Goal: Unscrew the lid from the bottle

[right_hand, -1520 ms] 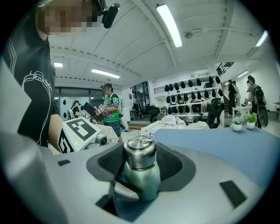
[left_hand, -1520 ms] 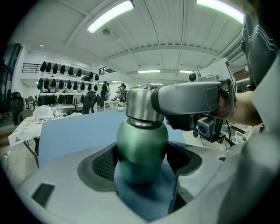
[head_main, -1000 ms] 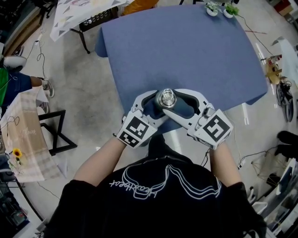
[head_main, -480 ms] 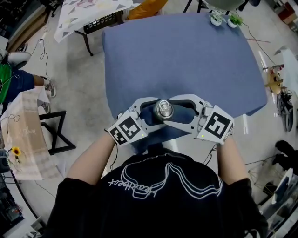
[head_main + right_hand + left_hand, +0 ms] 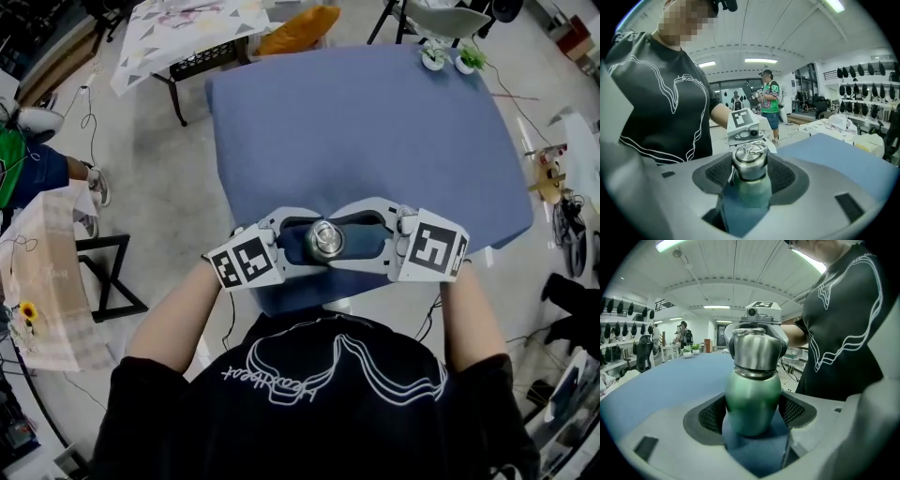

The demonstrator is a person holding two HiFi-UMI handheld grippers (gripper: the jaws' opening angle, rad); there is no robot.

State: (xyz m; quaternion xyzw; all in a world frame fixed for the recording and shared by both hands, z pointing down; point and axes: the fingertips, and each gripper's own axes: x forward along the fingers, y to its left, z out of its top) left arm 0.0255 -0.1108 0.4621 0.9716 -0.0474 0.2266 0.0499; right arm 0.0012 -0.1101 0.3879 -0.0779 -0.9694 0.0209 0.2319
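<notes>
The left claw (image 5: 752, 411) pinches the belly of the rounded green metal bottle (image 5: 752, 394). The right claw (image 5: 750, 176) pinches its silver steel lid (image 5: 750, 161). The bottle is upright, long axis vertical, lid pointing up, at the near edge of the blue-covered desk (image 5: 356, 122).

The bottle (image 5: 752, 404) has a smooth, glossy green metal body, and its lid (image 5: 756, 350) is shiny brushed steel. The tablecloth (image 5: 356, 131) is matt blue fabric.
</notes>
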